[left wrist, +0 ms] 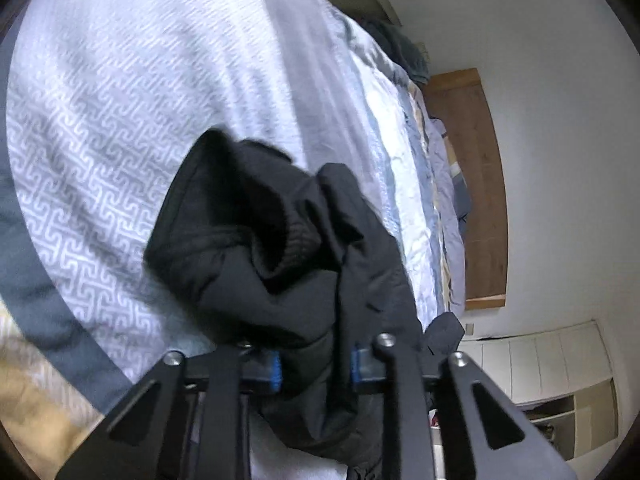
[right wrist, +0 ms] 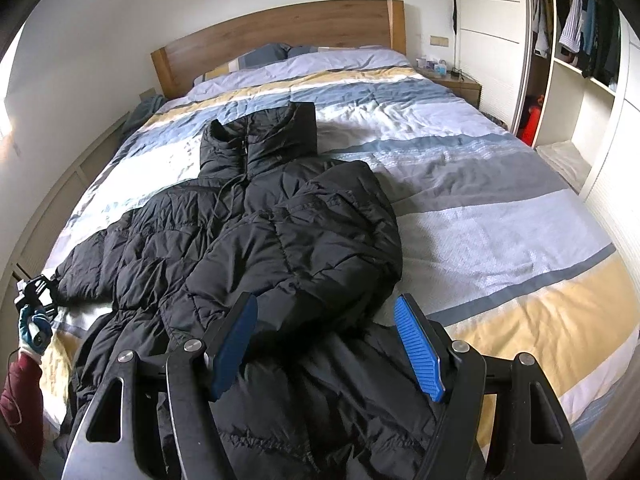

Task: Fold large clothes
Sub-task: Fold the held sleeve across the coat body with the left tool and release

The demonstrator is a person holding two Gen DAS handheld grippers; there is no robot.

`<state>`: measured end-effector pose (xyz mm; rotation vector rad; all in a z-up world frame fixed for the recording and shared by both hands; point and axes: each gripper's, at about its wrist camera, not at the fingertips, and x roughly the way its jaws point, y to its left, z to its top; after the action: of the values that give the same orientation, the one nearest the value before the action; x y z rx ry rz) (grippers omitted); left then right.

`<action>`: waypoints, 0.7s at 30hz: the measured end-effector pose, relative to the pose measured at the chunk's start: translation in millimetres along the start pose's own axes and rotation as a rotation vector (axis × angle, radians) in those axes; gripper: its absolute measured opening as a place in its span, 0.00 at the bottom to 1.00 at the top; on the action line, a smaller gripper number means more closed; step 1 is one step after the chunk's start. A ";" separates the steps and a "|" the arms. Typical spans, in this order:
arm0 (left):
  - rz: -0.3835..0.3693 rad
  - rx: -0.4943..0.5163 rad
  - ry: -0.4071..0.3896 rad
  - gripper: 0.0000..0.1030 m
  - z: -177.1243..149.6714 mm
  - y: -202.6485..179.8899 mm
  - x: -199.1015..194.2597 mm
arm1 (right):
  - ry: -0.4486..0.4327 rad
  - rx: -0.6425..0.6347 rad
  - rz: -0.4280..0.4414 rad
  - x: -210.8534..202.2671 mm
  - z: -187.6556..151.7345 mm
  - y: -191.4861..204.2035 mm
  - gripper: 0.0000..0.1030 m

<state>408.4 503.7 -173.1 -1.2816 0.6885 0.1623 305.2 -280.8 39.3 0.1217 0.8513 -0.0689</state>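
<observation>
A black puffer jacket (right wrist: 256,240) lies front up on the striped bed (right wrist: 500,216), collar toward the headboard, its right sleeve folded across the chest. My right gripper (right wrist: 326,344) is open and empty, just above the jacket's lower part. My left gripper (left wrist: 316,368) is shut on the black jacket's left sleeve (left wrist: 256,236), with the ribbed cuff bunched beyond the fingers. In the right wrist view the left gripper (right wrist: 36,294) shows at the bed's left edge, at the sleeve end.
A wooden headboard (right wrist: 280,36) stands at the bed's far end, with pillows (right wrist: 272,54) below it. A nightstand (right wrist: 456,80) and an open wardrobe (right wrist: 568,40) are at the right. A wall (right wrist: 60,80) runs close along the left side.
</observation>
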 end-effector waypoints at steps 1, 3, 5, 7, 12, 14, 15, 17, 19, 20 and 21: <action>0.004 0.022 -0.002 0.17 0.7 -8.2 -1.5 | -0.004 0.001 0.004 -3.1 -1.3 -0.9 0.69; 0.006 0.082 -0.007 0.16 -3.7 -29.8 -10.9 | -0.016 0.004 0.013 -10.8 -3.3 -3.4 0.69; -0.003 0.155 -0.015 0.15 -12.2 -56.3 -22.8 | -0.029 0.008 0.019 -18.0 -4.9 -6.1 0.69; -0.018 0.219 -0.019 0.15 -22.4 -81.7 -32.7 | -0.049 0.011 0.028 -28.4 -7.0 -9.9 0.69; -0.084 0.409 -0.011 0.15 -64.9 -164.5 -59.2 | -0.084 0.007 0.046 -49.6 -14.5 -17.2 0.69; -0.119 0.482 0.003 0.15 -90.0 -199.0 -65.9 | -0.100 0.010 0.060 -59.2 -18.0 -22.5 0.69; -0.133 0.510 0.012 0.15 -102.2 -211.9 -68.8 | -0.106 0.014 0.066 -62.5 -19.5 -25.2 0.69; -0.156 0.583 0.035 0.15 -133.6 -239.6 -71.1 | -0.116 0.020 0.076 -69.0 -22.8 -31.4 0.69; -0.163 0.649 0.053 0.15 -167.0 -253.3 -73.4 | -0.127 0.020 0.073 -76.1 -27.5 -38.0 0.69; -0.165 0.688 0.069 0.15 -186.2 -264.6 -71.5 | -0.129 0.018 0.071 -78.8 -29.9 -40.5 0.69; -0.167 0.712 0.081 0.14 -200.8 -270.9 -71.1 | -0.133 0.019 0.073 -82.0 -32.6 -43.5 0.69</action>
<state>405.2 255.4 65.8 -0.6549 0.6241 -0.2583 222.2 -318.6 76.3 0.1637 0.7130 -0.0167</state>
